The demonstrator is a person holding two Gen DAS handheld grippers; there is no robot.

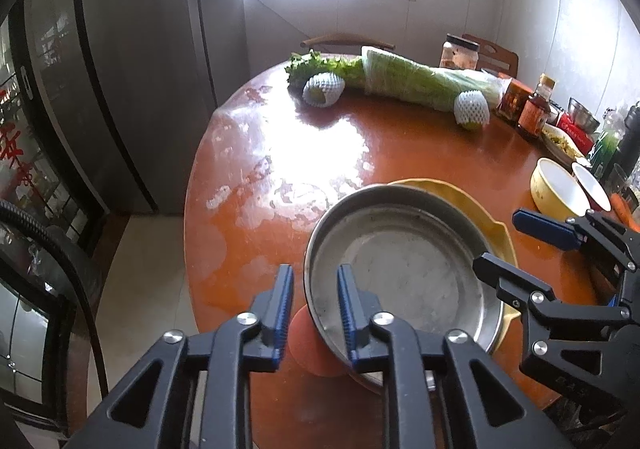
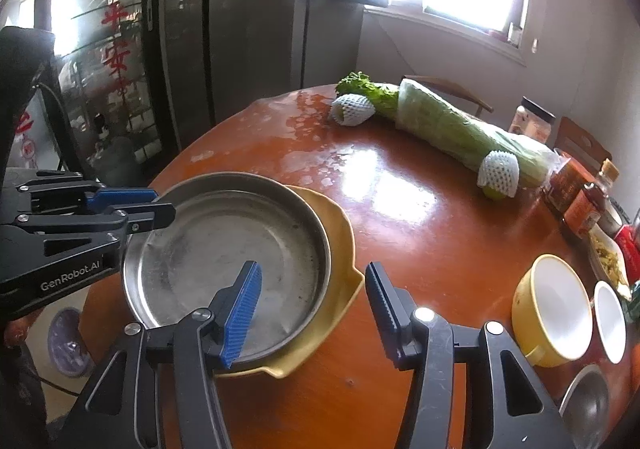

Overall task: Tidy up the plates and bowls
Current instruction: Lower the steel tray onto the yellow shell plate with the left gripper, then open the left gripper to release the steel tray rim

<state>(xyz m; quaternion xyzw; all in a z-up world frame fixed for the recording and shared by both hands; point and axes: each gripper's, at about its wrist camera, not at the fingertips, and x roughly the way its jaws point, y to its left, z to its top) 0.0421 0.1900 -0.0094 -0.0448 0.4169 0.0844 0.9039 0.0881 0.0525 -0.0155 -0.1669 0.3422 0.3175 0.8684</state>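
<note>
both grippers released — left gripper (image 1: 314, 299) and right gripper (image 2: 312, 309) straddle steel plate (image 2: 224, 249) rim.

Silver pan (image 2: 228, 245) on yellow plate (image 2: 340, 249), reddish-brown table (image 2: 420, 249).

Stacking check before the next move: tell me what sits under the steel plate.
A yellow dish with a pouring lip lies under the steel plate; only its right rim shows, the rest is covered.

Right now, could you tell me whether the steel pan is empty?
Empty: the steel pan shows only its bare, scuffed bottom, and it sits nested on the yellow plate.
</note>
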